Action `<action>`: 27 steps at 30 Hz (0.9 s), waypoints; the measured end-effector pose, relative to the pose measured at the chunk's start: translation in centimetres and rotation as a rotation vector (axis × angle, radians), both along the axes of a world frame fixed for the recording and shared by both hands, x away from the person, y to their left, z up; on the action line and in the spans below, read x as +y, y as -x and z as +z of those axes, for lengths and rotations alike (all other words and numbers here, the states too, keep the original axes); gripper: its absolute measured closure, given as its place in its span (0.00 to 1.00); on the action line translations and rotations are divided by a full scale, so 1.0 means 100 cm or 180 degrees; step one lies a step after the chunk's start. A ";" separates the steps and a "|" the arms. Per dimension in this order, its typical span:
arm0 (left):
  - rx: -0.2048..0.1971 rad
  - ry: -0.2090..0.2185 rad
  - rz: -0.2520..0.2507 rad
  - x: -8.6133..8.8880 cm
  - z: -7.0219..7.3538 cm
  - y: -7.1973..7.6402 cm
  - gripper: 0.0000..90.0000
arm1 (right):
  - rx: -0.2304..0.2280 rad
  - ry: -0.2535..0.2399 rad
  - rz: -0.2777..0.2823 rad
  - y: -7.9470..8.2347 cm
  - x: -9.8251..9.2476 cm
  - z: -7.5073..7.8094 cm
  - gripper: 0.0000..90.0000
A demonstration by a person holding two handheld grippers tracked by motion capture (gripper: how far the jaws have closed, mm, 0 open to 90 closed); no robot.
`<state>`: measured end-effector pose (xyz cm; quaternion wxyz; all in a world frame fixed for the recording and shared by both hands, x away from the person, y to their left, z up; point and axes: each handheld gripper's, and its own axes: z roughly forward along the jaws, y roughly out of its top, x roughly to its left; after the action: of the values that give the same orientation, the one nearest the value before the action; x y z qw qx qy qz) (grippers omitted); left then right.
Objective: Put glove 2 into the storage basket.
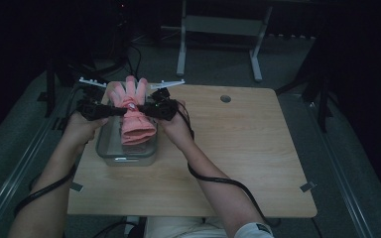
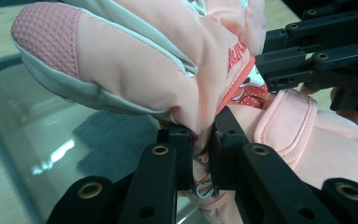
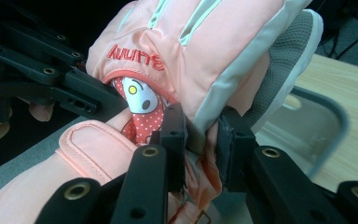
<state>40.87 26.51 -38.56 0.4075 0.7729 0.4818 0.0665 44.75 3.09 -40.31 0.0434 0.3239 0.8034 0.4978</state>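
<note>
Glove (image 3: 186, 51) lettering: red embroidered word across the back of the pink glove, above the wrist strap; seen upside down in the right gripper view, its letters cannot be made out for sure.
Glove lettering, left gripper view: the same red stitching, partly hidden, unreadable.
Glove patch (image 3: 140, 100): cartoon face on red dotted cloth, no words.

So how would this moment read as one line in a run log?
left gripper: shut on pink glove | right gripper: shut on pink glove | glove held above clear container | wooden table
</note>
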 end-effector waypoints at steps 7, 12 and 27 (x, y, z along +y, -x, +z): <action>0.0163 0.0062 0.0133 0.010 -0.036 -0.007 0.90 | 0.0150 0.0141 0.0029 -0.011 0.018 -0.029 0.83; 0.0321 0.0095 0.0195 0.011 -0.060 -0.013 0.90 | 0.0257 0.0250 0.0029 -0.017 0.022 -0.047 0.83; 0.0686 -0.0156 0.0437 -0.002 -0.090 -0.028 0.87 | 0.0472 0.0536 -0.0030 -0.029 0.027 -0.087 0.80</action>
<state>43.68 26.35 -47.61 0.3288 0.7505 0.5728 0.0227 47.63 5.76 -48.99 0.0132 0.3588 0.8419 0.4029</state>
